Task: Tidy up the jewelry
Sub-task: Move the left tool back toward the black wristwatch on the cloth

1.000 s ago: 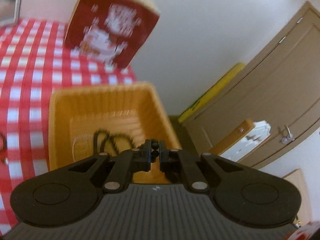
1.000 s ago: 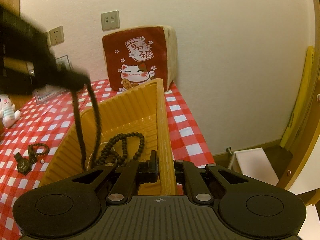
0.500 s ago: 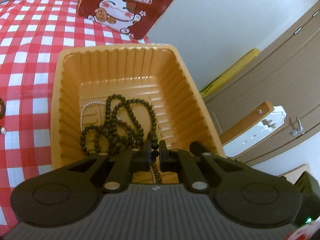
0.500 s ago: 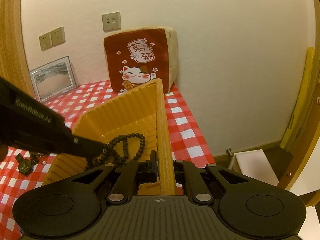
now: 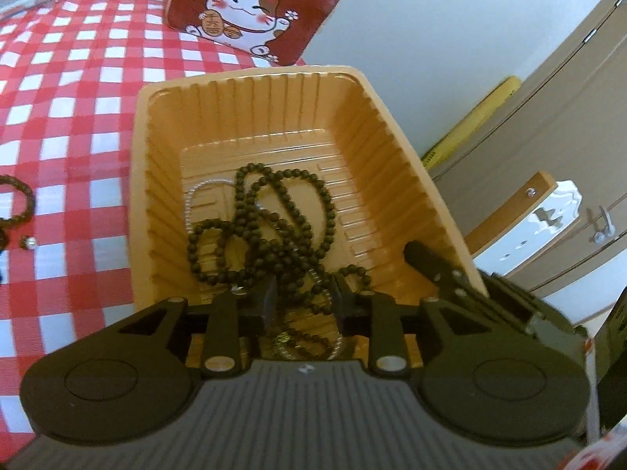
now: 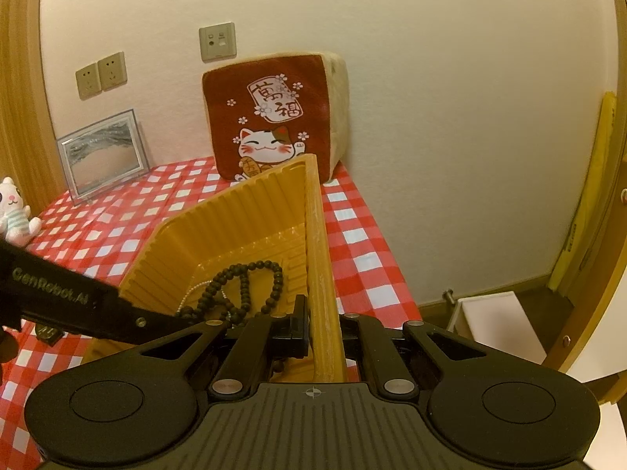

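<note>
We record the dark beaded necklace [image 5: 274,219] lying in loose coils on the ribbed floor of the orange plastic tray [image 5: 352,117], with a thin pale bead chain [image 5: 192,199] tangled under and beside it toward the tray's left wall. One strand of dark beads and a stretch of the pale chain trail back between the fingers of the left gripper [image 5: 303,297], whose jaws have just been opening; they now stand narrowly apart, and the strands lie loose in the gap without the pads pressing on them. From the right wrist view we see the same necklace [image 6: 243,286] at the tray bottom, with the left gripper's black body reaching in from the left over the near wall. The right gripper [image 6: 321,329] is clamped on the tray's right-hand rim [image 6: 319,258], one finger inside the tray and the other outside, jaws nearly together with only the thin wall between them. The tray sits on a red-and-white checked tablecloth [image 5: 78,78]. On the cloth to the tray's left, well apart from it, lie a dark bead bracelet [image 5: 17,203] and a small pale bead or stud [image 5: 29,242]. Behind the tray stands a red cushion with a lucky cat [image 6: 274,117], propped against the wall; a framed picture [image 6: 104,154] and a small white plush toy [image 6: 15,211] are farther left.
</note>
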`<state>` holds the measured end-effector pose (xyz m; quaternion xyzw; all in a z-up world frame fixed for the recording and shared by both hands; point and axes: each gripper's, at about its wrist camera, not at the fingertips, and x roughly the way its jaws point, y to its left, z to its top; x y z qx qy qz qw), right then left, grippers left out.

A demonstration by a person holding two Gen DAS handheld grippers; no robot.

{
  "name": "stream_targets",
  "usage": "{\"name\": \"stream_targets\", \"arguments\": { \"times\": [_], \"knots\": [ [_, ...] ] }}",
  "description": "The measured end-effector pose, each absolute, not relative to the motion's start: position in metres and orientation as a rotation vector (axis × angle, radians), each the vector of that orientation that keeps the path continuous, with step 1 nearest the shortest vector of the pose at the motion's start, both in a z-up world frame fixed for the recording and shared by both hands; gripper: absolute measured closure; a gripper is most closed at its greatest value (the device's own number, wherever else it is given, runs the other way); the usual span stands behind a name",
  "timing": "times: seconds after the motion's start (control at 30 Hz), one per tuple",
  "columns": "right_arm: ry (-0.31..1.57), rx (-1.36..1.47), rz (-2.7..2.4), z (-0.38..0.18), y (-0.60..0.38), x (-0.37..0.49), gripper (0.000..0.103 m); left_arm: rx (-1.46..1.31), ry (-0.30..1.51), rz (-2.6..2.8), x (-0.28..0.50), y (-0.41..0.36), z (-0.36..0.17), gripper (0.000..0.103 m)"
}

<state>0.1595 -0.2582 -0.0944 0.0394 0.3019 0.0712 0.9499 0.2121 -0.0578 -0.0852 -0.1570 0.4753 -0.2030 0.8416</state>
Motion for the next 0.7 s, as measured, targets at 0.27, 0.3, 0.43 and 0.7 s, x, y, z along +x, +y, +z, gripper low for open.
{"name": "stream_targets", "arguments": {
  "times": [0.27,0.3,0.43,0.7],
  "knots": [
    [0.614,0.081,0.145,-0.094,-0.258,0.16,0.098,-0.276,0.942,-0.332,0.185,-0.026,-0.084,0.072],
    [0.615,0.082,0.145,-0.094,-0.258,0.16,0.098,-0.281,0.935,-0.312,0.181,-0.019,-0.085,0.072],
    [0.618,0.083,0.146,-0.095,-0.258,0.16,0.098,-0.327,0.915,-0.209,0.168,0.016,-0.087,0.071],
    [0.628,0.084,0.147,-0.097,-0.259,0.163,0.098,-0.365,0.886,0.046,0.16,0.077,-0.094,0.06]
  ]
}}
